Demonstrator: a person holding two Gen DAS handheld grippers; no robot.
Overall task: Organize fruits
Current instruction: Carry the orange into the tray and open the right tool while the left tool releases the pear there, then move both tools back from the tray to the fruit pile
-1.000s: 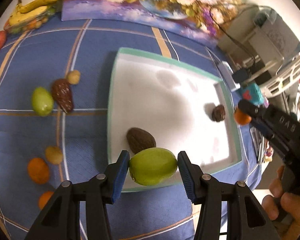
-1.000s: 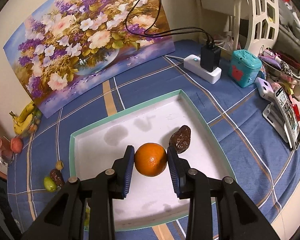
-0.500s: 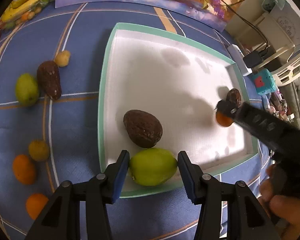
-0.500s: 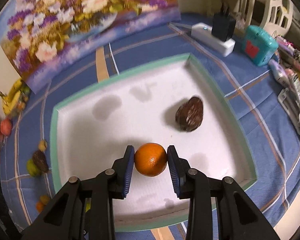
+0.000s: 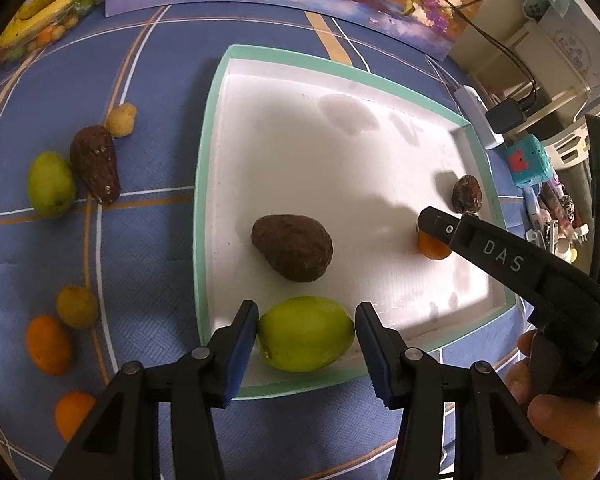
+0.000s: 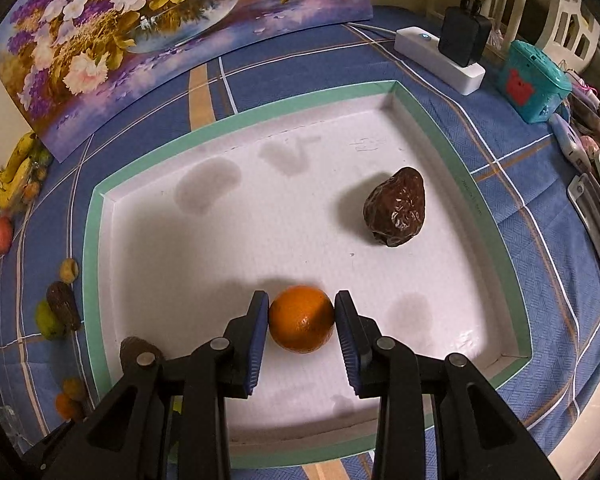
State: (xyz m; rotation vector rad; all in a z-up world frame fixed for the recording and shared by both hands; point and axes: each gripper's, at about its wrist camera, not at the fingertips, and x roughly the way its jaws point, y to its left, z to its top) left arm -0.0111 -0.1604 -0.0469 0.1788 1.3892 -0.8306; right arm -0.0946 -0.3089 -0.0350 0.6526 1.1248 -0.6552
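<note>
My left gripper is shut on a green fruit, low over the near edge of the white tray with the green rim. A brown avocado lies in the tray just beyond it. My right gripper is shut on an orange, held just over the tray floor; it also shows in the left wrist view. A second brown avocado lies in the tray's far right part.
Left of the tray on the blue cloth lie a green fruit, a brown avocado, small yellow fruits and oranges. Bananas lie far left. A flower painting, power strip and teal box stand behind.
Both grippers have come down and forward over the tray with their fruits. The orange now sits close to the tray floor; the green fruit is over the near rim.
</note>
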